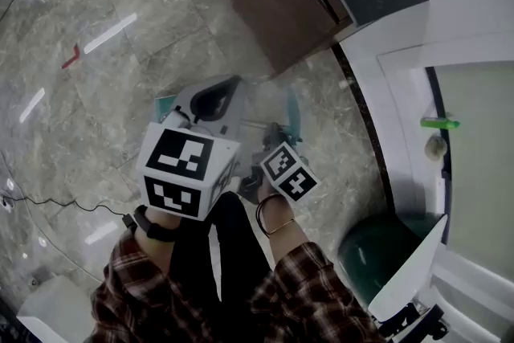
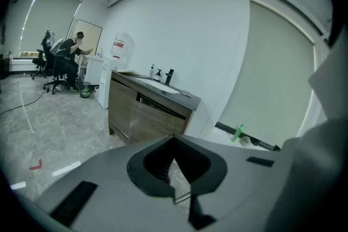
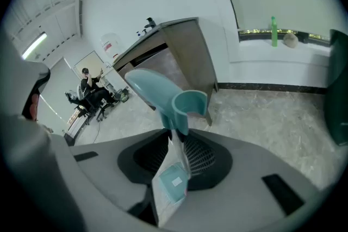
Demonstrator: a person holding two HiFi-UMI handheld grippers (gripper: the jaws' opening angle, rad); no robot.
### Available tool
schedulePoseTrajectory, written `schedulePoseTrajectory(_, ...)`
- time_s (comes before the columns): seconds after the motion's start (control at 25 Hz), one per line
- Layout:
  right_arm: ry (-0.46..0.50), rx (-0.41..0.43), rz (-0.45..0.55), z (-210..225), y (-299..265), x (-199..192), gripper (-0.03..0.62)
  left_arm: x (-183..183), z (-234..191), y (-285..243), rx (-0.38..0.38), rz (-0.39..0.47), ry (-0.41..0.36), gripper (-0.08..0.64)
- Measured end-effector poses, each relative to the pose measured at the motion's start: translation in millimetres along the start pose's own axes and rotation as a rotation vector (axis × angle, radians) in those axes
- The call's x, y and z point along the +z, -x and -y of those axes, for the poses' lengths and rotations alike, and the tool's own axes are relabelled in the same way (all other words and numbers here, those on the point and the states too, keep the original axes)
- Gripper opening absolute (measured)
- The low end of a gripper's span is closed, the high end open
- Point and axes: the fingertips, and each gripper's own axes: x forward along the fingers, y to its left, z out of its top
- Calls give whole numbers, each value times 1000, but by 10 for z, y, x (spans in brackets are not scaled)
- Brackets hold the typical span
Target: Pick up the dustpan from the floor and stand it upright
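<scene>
Head view: right gripper (image 3: 175,138) holds the teal dustpan (image 3: 155,89), left gripper (image 2: 174,138) empty

At the left, the left gripper hangs over the marble floor (image 1: 96,92), its jaws narrowed to a point with nothing between them. Just right of it, the right gripper's jaws clamp the dustpan by its handle. The pan seems lifted off the floor, though blur hides its base. A clear tag (image 3: 173,182) dangles from the handle, its small white label too tiny to read. Further right stands a dark green bin (image 1: 377,253).
</scene>
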Motion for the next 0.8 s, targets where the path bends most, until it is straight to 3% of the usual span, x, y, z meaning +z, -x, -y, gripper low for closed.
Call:
schedulePoseTrajectory(0.44, 201, 132, -114, -785, 86, -412, 91, 11, -524, 657, 158, 29, 67, 0)
schedulePoseTrajectory(0.8, 296, 165, -197, -1005, 183, -514, 104, 140, -653, 919, 185, 58, 80, 0)
